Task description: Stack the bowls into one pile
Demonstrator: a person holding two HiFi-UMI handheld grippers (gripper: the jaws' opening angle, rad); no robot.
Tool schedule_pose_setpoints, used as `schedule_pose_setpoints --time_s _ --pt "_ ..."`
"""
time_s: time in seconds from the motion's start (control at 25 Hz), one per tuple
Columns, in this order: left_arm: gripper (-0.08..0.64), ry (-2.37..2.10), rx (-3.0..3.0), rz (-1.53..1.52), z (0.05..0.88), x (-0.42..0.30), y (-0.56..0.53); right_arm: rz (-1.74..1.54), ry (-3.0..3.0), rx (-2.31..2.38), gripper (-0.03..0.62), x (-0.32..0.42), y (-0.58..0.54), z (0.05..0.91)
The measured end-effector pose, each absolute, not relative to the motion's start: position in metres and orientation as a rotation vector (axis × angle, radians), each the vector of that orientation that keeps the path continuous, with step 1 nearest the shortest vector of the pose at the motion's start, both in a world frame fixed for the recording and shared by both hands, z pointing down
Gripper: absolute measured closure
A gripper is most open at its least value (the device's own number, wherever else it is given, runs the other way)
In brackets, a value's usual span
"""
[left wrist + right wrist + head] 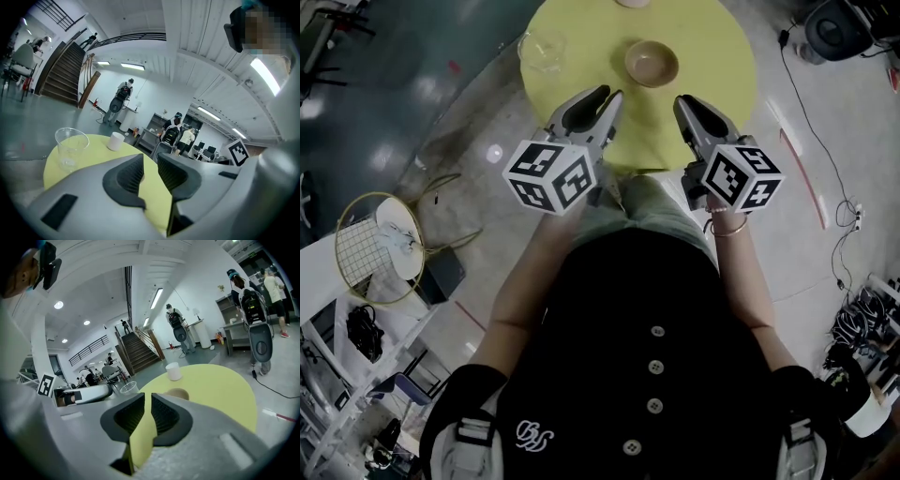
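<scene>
A tan bowl (pixel 652 63) sits on the round yellow table (pixel 712 56), toward its far side; in the right gripper view this bowl (pixel 177 393) peeks over the jaws. A clear plastic cup-like bowl (pixel 542 50) stands to its left, also seen as the clear vessel (pixel 71 147). My left gripper (pixel 607 93) and right gripper (pixel 682 100) hover side by side over the near table edge, short of both. Each has a narrow gap between its pads with nothing in it: left gripper (pixel 150 159), right gripper (pixel 148 397).
A small white cup (pixel 115 140) stands at the table's far edge, also seen as the white cup (pixel 173 371). A wire basket (pixel 380 246) and cables lie on the floor to the left. People, a staircase and desks fill the background.
</scene>
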State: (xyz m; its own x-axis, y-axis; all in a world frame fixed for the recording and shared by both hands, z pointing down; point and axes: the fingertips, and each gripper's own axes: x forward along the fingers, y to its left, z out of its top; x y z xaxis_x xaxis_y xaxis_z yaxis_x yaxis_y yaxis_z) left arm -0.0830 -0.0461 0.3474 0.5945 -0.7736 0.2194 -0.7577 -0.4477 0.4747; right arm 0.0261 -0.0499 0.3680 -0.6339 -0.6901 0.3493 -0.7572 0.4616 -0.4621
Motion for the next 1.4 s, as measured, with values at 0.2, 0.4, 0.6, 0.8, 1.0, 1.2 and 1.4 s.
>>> schedule_pose_setpoints --time_s 0.2,0.4,0.6,0.8,1.0,1.2,1.4 --pt "0.463 -1.227 2.27 -0.044 0.346 -0.075 -0.04 0.916 -2.592 1.236 0.558 0.027 -0.045 0.366" --pt "0.463 -1.222 2.266 -0.065 0.34 -0.063 -0.041 0.887 -2.593 1.183 0.565 0.036 -0.046 0.362" --pt "0.489 -1.147 2.29 -0.15 0.325 -0.053 -0.036 0.828 -2.66 1.084 0.588 0.036 -0.04 0.34" --pt "0.506 -1.136 2.318 -0.16 0.317 -0.054 -0.033 0.792 -2.734 0.936 0.588 0.019 -0.029 0.326" --pt "0.517 -1.033 2.345 -0.189 0.314 -0.045 -0.023 0.83 -2.755 0.804 0.588 0.01 -0.018 0.325" --pt "0.518 -0.983 2.359 -0.17 0.314 -0.046 -0.019 0.779 -2.733 0.751 0.588 0.004 -0.016 0.324" --pt "0.518 -0.952 2.329 -0.205 0.318 -0.05 -0.021 0.728 -2.708 0.719 0.588 0.001 -0.017 0.325"
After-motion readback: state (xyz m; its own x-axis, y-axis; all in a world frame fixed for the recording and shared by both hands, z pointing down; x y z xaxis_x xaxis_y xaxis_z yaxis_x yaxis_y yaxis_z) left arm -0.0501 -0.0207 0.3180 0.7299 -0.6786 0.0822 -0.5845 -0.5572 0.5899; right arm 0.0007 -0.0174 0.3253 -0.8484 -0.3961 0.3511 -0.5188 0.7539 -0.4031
